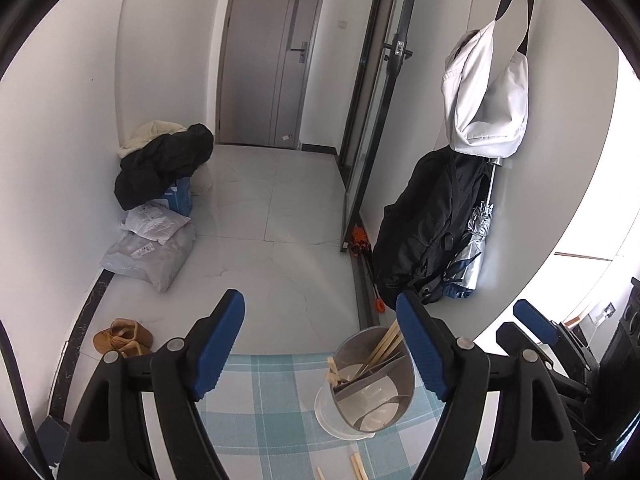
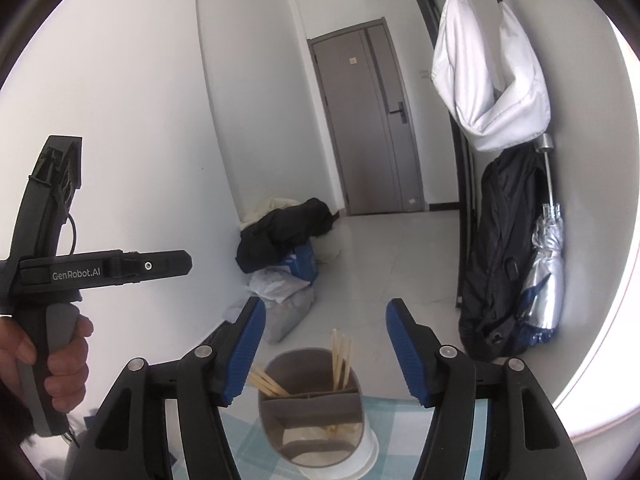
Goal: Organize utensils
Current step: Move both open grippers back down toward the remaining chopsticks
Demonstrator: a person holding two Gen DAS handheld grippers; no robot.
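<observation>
Both tools stand open and empty: the left gripper and the right gripper. The divided utensil holder sits on the checked tablecloth, chopsticks upright inside, near the right gripper.

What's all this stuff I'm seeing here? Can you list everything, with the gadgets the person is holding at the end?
utensil holder: one, grey with dividers on a white base, on the table
chopsticks: several, pale wood, standing in the holder; a few more lie loose on the cloth
tablecloth: one, blue-and-white check, on the table
door: one, grey, far end of the hall
pile of coats: black and cream, by the left wall
parcels: grey bags, on the floor
shoes: tan, by the left wall
bag: white, hanging on the right wall
backpack: black, below it
umbrella: silver, folded
left gripper: black, blue pads, open, empty
right gripper: same, open, empty
hand: holds the left gripper's handle
</observation>
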